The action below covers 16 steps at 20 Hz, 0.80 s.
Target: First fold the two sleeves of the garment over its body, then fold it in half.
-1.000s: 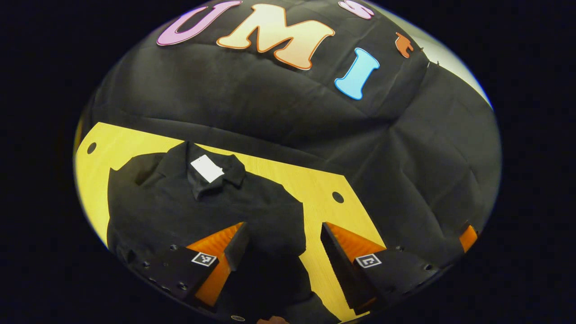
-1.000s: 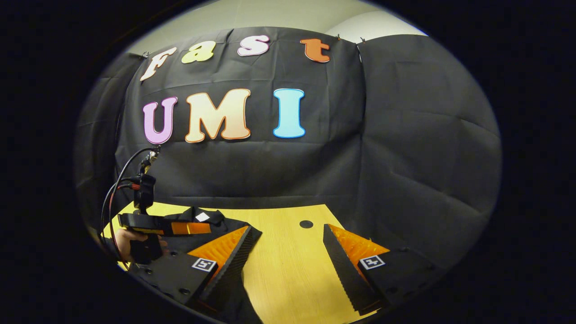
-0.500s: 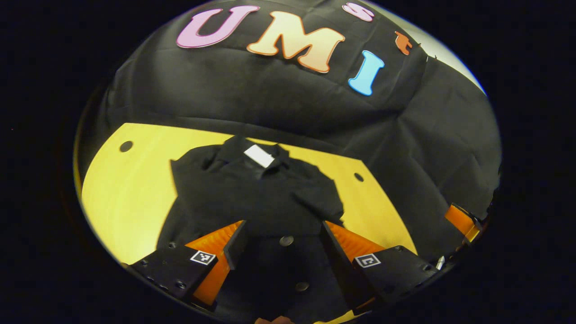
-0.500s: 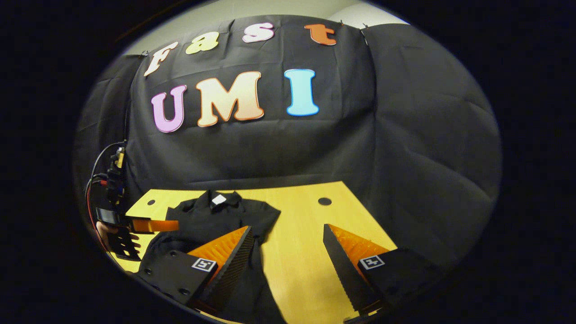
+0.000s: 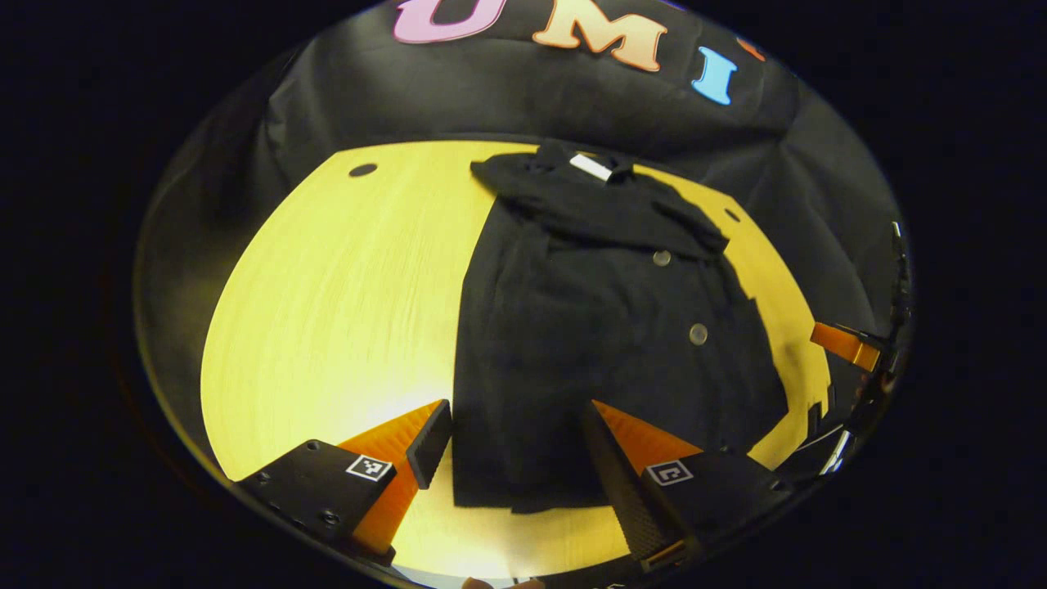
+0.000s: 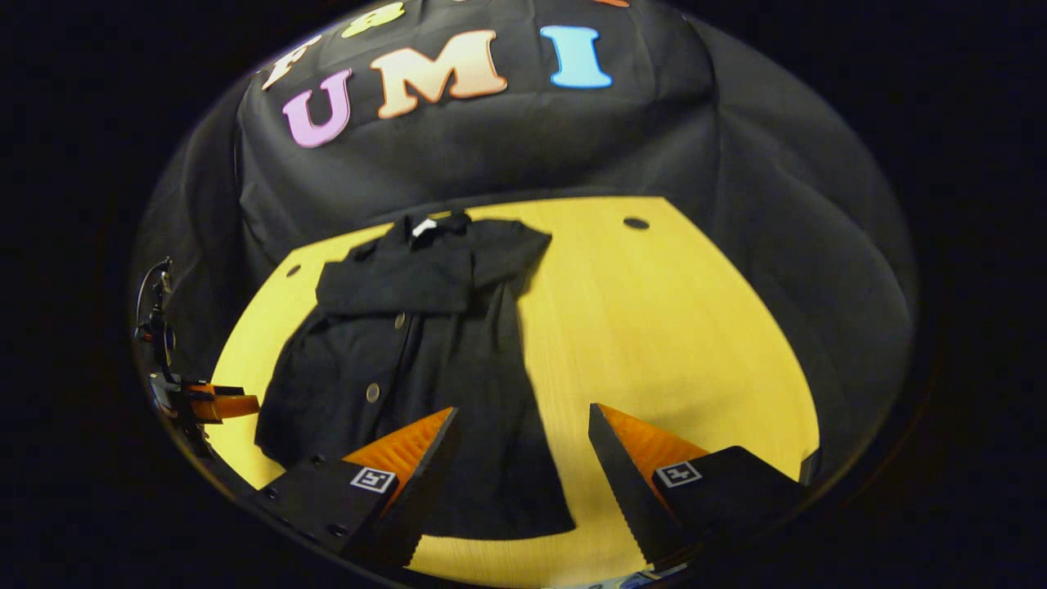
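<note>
Both grippers have pulled back and up | left gripper (image 5: 511,433) and right gripper (image 6: 519,433), fingers wide, hold nothing | shirt (image 5: 605,327) flat on tabletop (image 5: 327,311), sleeves folded in | half-fold likely next

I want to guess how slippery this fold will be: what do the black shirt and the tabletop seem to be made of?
The shirt looks like soft, matte woven fabric, maybe cotton: it lies limp with creases and shows no sheen. The tabletop looks like smooth yellow wood or wood-look laminate, with fine grain lines and a soft glare.
</note>
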### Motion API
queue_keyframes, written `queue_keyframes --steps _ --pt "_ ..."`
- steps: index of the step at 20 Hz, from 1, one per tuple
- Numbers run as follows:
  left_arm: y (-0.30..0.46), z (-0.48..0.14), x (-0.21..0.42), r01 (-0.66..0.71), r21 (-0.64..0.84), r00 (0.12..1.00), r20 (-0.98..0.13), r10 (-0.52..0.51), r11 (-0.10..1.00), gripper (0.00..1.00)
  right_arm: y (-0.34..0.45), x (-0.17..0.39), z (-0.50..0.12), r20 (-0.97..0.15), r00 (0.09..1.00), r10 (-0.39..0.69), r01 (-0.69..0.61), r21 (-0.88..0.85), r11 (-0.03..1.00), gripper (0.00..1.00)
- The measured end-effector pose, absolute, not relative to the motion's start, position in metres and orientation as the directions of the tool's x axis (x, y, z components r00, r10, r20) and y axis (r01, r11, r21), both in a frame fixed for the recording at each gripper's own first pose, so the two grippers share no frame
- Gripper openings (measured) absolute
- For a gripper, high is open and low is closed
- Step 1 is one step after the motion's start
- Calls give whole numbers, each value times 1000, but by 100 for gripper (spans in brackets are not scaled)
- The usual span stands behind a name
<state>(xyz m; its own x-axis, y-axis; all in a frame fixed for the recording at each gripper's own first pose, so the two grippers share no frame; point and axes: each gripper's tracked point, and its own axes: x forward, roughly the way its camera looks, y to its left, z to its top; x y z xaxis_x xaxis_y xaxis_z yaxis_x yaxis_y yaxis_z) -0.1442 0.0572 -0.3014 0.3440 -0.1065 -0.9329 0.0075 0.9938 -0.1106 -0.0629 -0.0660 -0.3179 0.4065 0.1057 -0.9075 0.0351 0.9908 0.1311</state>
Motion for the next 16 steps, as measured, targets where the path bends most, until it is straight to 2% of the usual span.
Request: queue_keyframes --steps 3,4,5,6,16 --pt "62 -311 -165 4 -99 309 -946 -95 995 100 -58 -86 -338 -935 340 99 47 122 991 97" --pt "62 -315 -168 4 -97 299 -950 -93 995 97 -56 -93 -344 -941 324 98 50 121 991 97" --pt "63 -317 -172 3 -94 290 -953 -91 996 100 -53 -100 -350 -946 309 97 54 120 991 97" --pt "64 -320 -175 1 -88 278 -957 -85 996 97 -52 -103 -355 -951 295 97 58 119 991 97" --pt "64 -332 -192 29 -7 221 -975 -14 1000 95 -47 -126 -378 -974 220 53 64 68 996 99"
